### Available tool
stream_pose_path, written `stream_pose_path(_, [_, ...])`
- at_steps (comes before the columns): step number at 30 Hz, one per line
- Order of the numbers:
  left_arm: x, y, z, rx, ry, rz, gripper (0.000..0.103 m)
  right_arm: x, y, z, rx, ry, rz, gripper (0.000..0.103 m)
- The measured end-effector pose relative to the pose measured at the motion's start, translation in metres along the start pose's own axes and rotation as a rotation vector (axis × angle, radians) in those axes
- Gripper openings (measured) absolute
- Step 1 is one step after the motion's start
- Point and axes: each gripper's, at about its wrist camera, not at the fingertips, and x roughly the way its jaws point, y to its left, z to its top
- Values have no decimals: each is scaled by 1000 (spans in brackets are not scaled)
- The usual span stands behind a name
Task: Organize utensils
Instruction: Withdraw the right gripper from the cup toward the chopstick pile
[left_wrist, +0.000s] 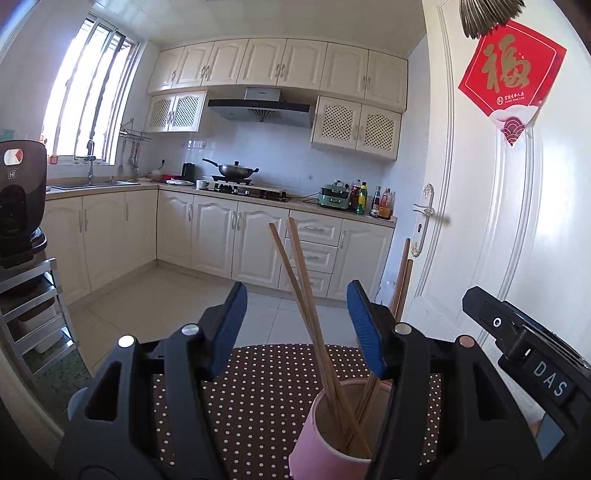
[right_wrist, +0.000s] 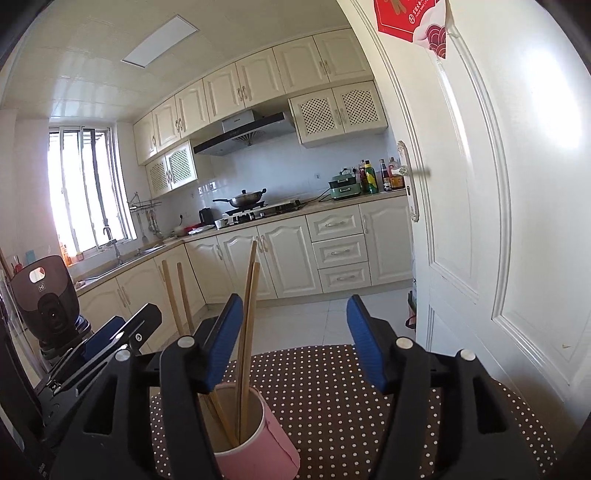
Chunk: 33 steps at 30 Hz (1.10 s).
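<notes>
Scene: pink cup upright on dotted cushion, near its front edge. Four chopsticks standing in cup, leaning: two tilted away to the left in left-wrist view, two more partly hidden behind the right finger there.

Left gripper: jaws wide, nothing pressed between pads. Cup low and right of centre between the fingers; leaning chopstick pair crossing the gap without touching either pad, as far as visible.

Right gripper: jaws wide, nothing clamped. One chopstick pair rising just beside the left pad; contact there not resolvable. Cup low left in this view.

Step in hand (judgement): release after dropping chopsticks into cup; all visible sticks already in cup. No loose utensils visible on cushion, though lower part hidden behind gripper bodies.

Next move (judgement): straight pull back of right gripper, clear of the leaning pair, to avoid tipping the light cup. Then check for remaining utensils outside view.

Risk: cup near cushion edge, soft base, top-heavy load; a sideways nudge on the sticks likely enough to topple it.
</notes>
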Motion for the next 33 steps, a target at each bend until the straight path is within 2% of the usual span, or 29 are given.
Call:
stream_pose_path(7, [-15,0,0,23,15,17,56,-17,0,0,-2,9,-22,65])
stream_pose_path(13, [-37,-1,0,49,15,23,57,-40,-1,1,-6,4,-30,82])
stream_pose_path(19, [-62,-6,-3,83,20,18,58,-62,-1,1,-36,6,-38,92])
stream_pose_path(29, [-99,-12,-16,117,57,3,62,-100,-10,-12,-53,23,-76,95])
stream_pose_path(33, [-110,-11,-24,129,80,4,62,-112,-18,-22,-70,60,-77,95])
